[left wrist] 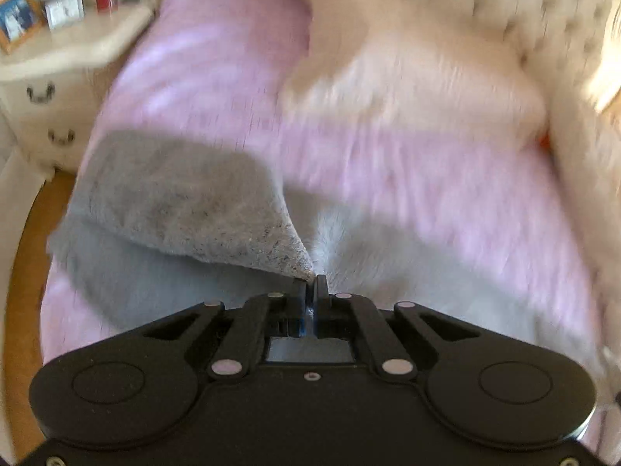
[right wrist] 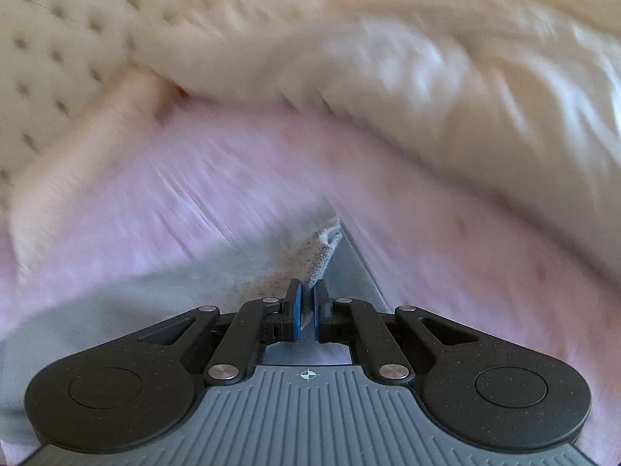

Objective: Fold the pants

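Observation:
Grey pants (left wrist: 182,202) lie on a pink bed sheet (left wrist: 427,178). In the left wrist view my left gripper (left wrist: 310,285) is shut on a corner of the pants, and the cloth rises from the bed into a lifted flap running left. In the right wrist view my right gripper (right wrist: 306,295) is shut on another edge of the grey pants (right wrist: 310,252), a hem with a small loop raised just above the sheet (right wrist: 194,202). Both pictures are blurred by motion.
A cream tufted headboard (left wrist: 543,19) and white pillows (left wrist: 388,58) lie at the far end of the bed. A cream nightstand (left wrist: 58,58) with a red can, a clock and a photo frame stands at the left. A white duvet (right wrist: 465,97) is bunched at the right.

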`<state>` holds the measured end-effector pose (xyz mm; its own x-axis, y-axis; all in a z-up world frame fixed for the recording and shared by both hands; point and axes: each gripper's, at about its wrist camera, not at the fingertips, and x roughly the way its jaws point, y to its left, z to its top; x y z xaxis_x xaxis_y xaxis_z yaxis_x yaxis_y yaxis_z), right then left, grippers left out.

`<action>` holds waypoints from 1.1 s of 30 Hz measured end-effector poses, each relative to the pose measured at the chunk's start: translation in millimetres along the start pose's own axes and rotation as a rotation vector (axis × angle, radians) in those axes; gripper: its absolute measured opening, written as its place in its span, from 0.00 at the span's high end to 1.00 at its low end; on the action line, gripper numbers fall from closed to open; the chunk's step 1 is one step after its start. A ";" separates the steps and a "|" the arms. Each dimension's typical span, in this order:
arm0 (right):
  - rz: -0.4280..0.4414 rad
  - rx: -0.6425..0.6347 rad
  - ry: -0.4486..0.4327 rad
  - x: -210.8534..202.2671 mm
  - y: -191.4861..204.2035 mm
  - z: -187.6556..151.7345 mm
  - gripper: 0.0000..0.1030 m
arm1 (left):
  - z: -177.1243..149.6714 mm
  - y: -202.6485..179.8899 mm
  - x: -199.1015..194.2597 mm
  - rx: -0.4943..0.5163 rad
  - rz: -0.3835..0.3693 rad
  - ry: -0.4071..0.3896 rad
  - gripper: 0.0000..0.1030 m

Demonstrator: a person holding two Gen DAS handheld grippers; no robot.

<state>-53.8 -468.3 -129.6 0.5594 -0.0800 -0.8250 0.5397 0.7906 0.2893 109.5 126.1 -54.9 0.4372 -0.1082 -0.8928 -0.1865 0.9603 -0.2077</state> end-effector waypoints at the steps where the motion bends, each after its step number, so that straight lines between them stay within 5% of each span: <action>1: -0.006 0.016 0.008 5.2 -3.8 -3.5 0.94 | -7.3 3.5 19.6 0.008 0.024 0.060 0.97; 5: 0.001 -0.002 -0.003 1.7 1.1 -0.2 0.94 | -36.3 19.9 77.4 -0.024 0.095 0.215 0.97; 12: -0.017 -0.084 -0.026 -7.3 9.2 2.4 0.94 | -48.7 15.7 62.5 -0.021 0.053 0.207 0.99; 14: -0.050 -0.073 0.015 4.8 6.2 -2.5 0.94 | -51.6 15.2 58.6 0.015 0.081 0.178 0.99; 17: -0.026 -0.046 0.000 0.0 1.9 -2.3 0.94 | -57.2 27.5 73.1 -0.024 0.118 0.235 1.00; 21: -0.028 -0.069 -0.003 -3.4 6.8 1.4 0.94 | -57.9 36.8 54.7 -0.048 0.060 0.201 1.00; 24: -0.040 -0.086 -0.001 0.4 10.2 1.2 0.94 | -53.9 47.3 43.9 -0.082 0.020 0.174 0.83; 26: -0.047 -0.091 0.001 2.0 10.5 -1.2 0.94 | -47.8 51.6 45.2 -0.113 -0.004 0.167 0.58; 33: -0.047 -0.092 0.001 0.6 11.7 0.1 0.94 | -40.3 29.3 63.8 -0.122 -0.028 0.112 0.44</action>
<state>-47.0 -459.2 -126.6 0.5338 -0.1179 -0.8373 0.5054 0.8384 0.2041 96.4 137.0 -134.1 0.3442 -0.1694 -0.9235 -0.2835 0.9189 -0.2742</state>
